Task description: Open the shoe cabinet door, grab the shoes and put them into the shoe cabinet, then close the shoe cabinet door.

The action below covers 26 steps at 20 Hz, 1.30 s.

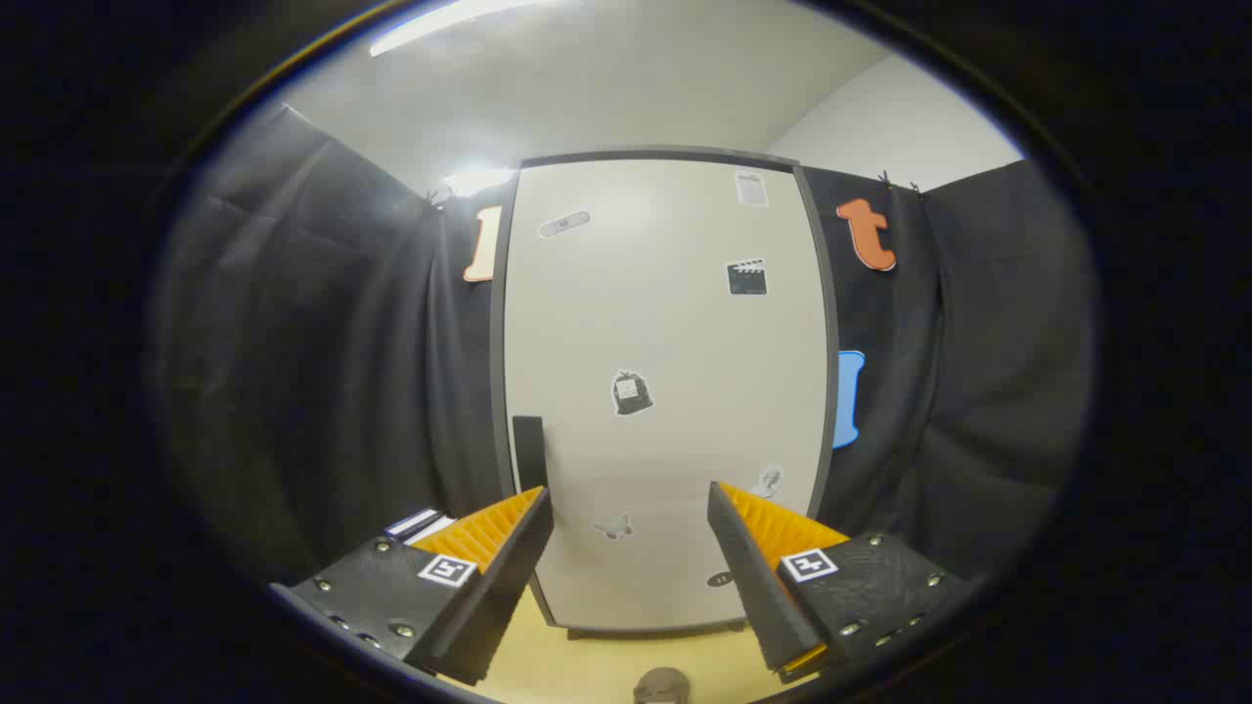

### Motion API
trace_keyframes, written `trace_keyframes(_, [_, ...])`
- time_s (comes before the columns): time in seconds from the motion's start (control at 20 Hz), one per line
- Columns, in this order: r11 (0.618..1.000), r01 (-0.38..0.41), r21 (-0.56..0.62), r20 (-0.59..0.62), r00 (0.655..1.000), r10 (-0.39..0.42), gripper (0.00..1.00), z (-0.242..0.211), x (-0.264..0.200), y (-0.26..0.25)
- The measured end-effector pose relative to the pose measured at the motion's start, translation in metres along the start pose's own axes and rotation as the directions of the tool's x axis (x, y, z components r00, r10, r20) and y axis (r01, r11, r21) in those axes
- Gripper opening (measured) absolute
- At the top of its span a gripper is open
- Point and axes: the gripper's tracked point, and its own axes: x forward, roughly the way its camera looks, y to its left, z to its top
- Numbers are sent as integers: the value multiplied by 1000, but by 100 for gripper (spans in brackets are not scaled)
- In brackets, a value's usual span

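The shoe cabinet [665,323] stands straight ahead, a tall pale door with a dark frame and several small stickers on it. Its door is shut, and a dark vertical handle [529,450] sits at the door's lower left edge. My gripper [631,499] is open with nothing between its fingers, and its left fingertip is just below and beside the handle, apart from it. A grey shoe [661,685] lies on the light wooden floor [606,665] below the fingers, only partly showing.
Black cloth walls close in on both sides of the cabinet. A small white and dark flat object [421,525] peeks out beyond the left finger. A ceiling light [440,24] glows overhead.
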Motion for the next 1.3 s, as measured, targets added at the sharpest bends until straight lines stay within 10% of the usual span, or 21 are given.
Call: trace_keyframes(1.3, [998, -51, 21, -81, 995, 53, 97, -40, 72, 68])
